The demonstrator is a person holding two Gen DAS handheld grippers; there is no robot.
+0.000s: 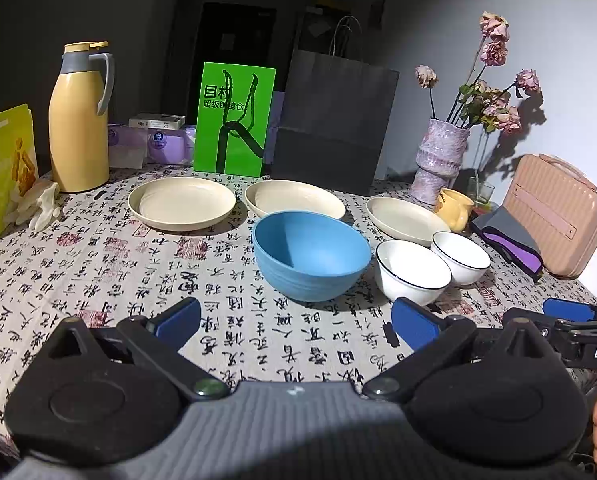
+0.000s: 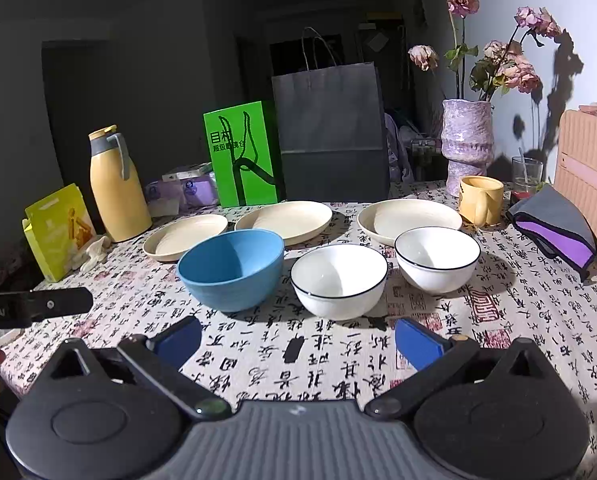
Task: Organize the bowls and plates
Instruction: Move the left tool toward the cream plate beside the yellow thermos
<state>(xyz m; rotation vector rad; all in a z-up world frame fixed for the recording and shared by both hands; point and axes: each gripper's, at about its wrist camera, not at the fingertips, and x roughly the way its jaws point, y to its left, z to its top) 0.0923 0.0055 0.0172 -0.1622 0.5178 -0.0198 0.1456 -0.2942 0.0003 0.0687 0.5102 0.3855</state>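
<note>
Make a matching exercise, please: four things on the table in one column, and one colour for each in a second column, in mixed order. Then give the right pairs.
Things:
1. large bowl
2. thermos jug
3. paper bag
4. vase

Colours:
A. purple
B. black
C. blue
D. yellow

Pairs: 1-C, 2-D, 3-B, 4-A
</note>
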